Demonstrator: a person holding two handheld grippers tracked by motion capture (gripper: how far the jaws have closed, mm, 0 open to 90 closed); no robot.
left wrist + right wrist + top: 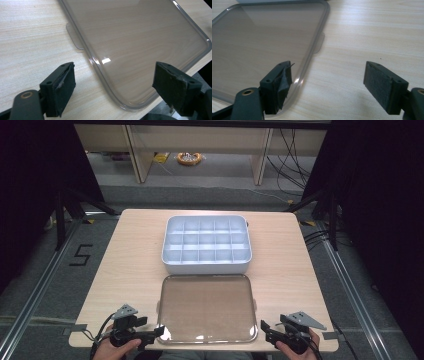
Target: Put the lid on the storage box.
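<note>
One clear lid (207, 308) lay flat at the bench (135, 245) front, one divided tray (206, 244) at its 12 o'clock. The left claw (159, 332) at 8 o'clock and right claw (264, 328) at 4 were held spread, empty.

We're looking at two all-black handheld grippers, left gripper (159, 332) and right gripper (263, 326), each topped with a grey three-cornered plate and trailing a black cable. Up close, the jaws are chunky black blocks with small screw holes and a brass-ringed pivot. The pads (282, 85) look worn, with the lining peeling and frayed at the edges.
</note>
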